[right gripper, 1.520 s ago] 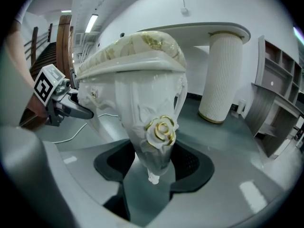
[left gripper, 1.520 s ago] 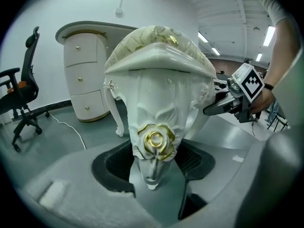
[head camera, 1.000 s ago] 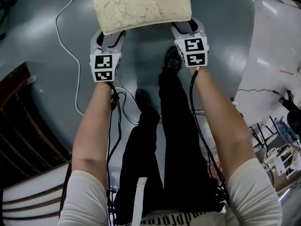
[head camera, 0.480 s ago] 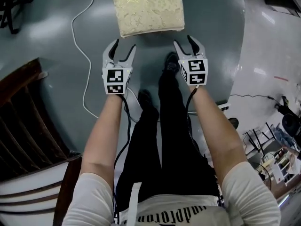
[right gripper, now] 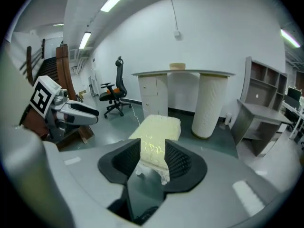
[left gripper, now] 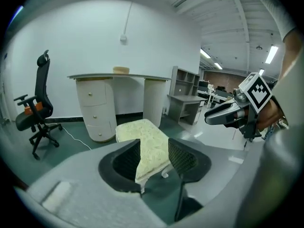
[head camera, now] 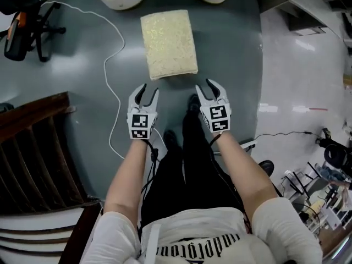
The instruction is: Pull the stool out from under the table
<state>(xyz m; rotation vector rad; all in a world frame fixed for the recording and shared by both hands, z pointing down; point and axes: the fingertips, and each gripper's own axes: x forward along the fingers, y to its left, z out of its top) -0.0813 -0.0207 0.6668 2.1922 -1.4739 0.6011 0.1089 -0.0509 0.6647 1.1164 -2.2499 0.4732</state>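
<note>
Grey-green floor (head camera: 82,109) spreads glossy beneath you, and a white cable (head camera: 110,76) loops across it on your left. Your stool (head camera: 168,44), with its cream cushion, stands in the open on that floor. It is just ahead of your shoes and in front of the desk (left gripper: 118,77). The desk's two white rounded pedestals lie beyond the stool's far end. A small tan round thing (left gripper: 121,70) sits on the desk top.

You hold both tools side by side in the air above your legs (head camera: 187,169), pointing forward and down toward the stool's near end, and neither touches it. Your left tool (head camera: 147,91) has its jaws roughly half open. They have just been closing, and nothing is between the pads; its own view shows the stool through the gap, well beyond them. Your right tool (head camera: 203,87) is the same: jaws partly open, just been closing, empty, with the cushion showing past the gap and out of reach.

A black office chair (head camera: 25,21) stands off to your left near the wall, and dark wooden slats (head camera: 33,158) fill the lower left of the head view.
</note>
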